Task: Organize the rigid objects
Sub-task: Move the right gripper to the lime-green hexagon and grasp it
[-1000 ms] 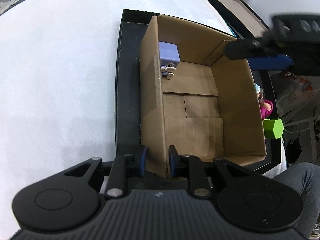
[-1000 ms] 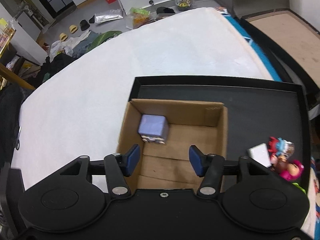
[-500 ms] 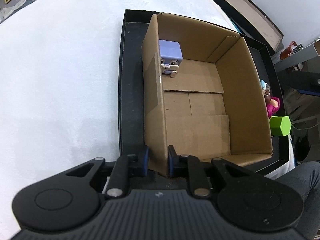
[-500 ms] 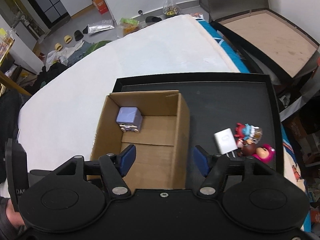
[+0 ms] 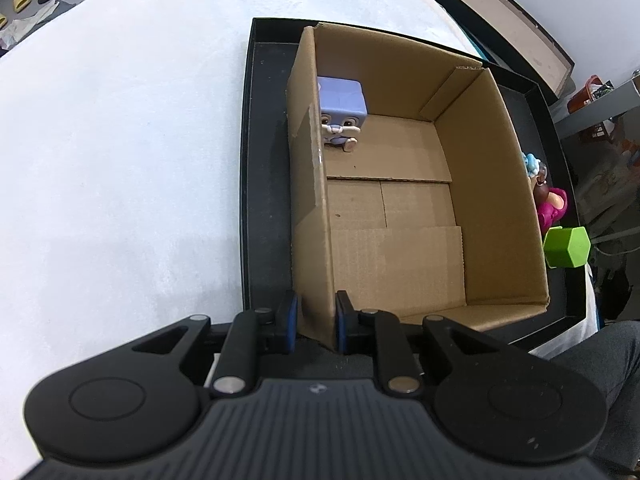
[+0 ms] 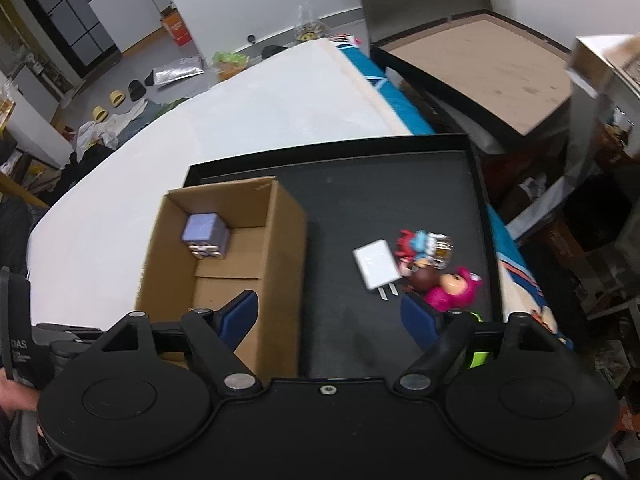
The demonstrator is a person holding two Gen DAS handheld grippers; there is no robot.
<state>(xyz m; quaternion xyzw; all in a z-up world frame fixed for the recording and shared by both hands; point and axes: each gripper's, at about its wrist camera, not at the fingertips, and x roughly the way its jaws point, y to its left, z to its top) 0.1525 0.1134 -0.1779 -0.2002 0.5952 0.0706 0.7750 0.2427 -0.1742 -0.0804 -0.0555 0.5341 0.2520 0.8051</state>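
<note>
At the cardboard box point(image 5: 400, 208), the left gripper point(image 5: 316, 322) pinched its near wall while the right gripper point(image 6: 330, 316) hung wide open and empty, so the thin wall risked buckling.

The left wrist camera looked down from close above the near wall of the cardboard box point(image 5: 400, 200), facing along its length into its inside. The right wrist camera sat higher and further back, to the right of the box point(image 6: 224, 264), facing over the black tray point(image 6: 400, 184) toward the room. Both views shared the box and the tray point(image 5: 260, 160).
</note>
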